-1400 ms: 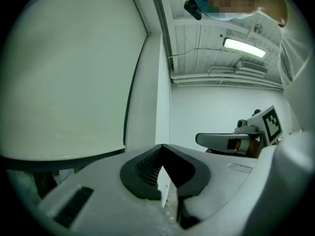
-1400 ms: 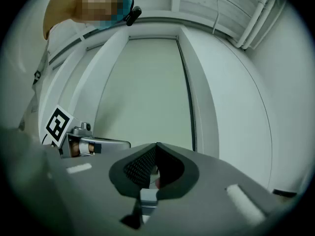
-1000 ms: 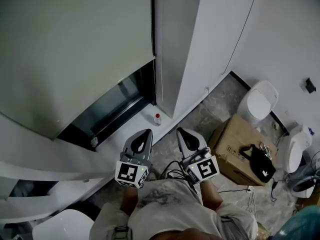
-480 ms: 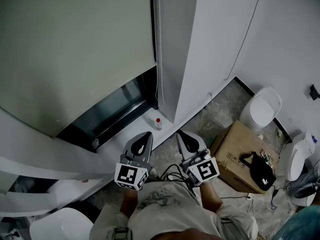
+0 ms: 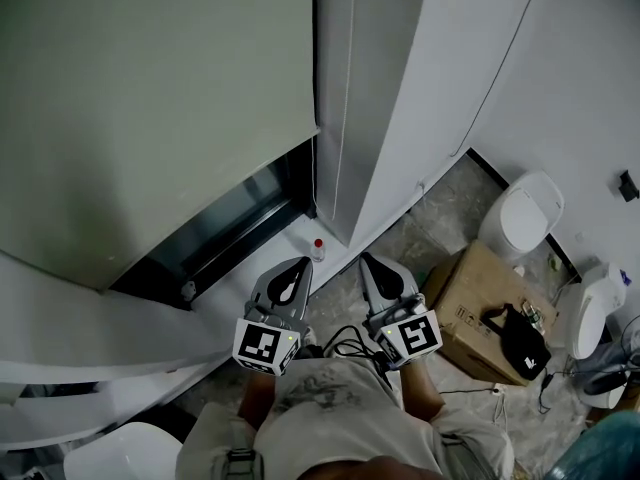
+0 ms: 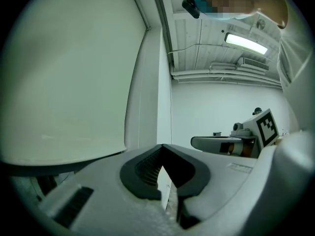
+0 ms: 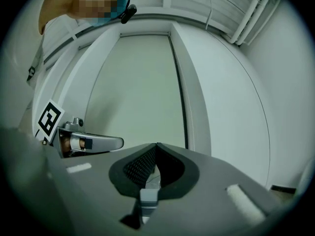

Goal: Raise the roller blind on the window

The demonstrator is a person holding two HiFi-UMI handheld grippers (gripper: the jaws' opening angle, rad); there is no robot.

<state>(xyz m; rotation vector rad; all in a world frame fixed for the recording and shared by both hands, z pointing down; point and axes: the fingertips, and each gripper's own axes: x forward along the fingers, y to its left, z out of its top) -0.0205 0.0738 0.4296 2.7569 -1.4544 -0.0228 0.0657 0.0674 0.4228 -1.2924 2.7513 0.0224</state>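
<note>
While I stand short of the window (image 5: 240, 220) | left gripper (image 5: 296, 268), right gripper (image 5: 370, 263): fingers pressed together, empty | roller blind (image 5: 150, 98) covers all but the bottom strip | step: approach | next, I judge: find what hoists it, open, grip.

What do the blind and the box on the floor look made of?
The blind is probably fabric or a coated textile: pale grey-green, matte, hanging flat with a straight bottom edge and no glare. The box looks like cardboard: plain brown, dull, with sharp folded edges and small dark print on top.
</note>
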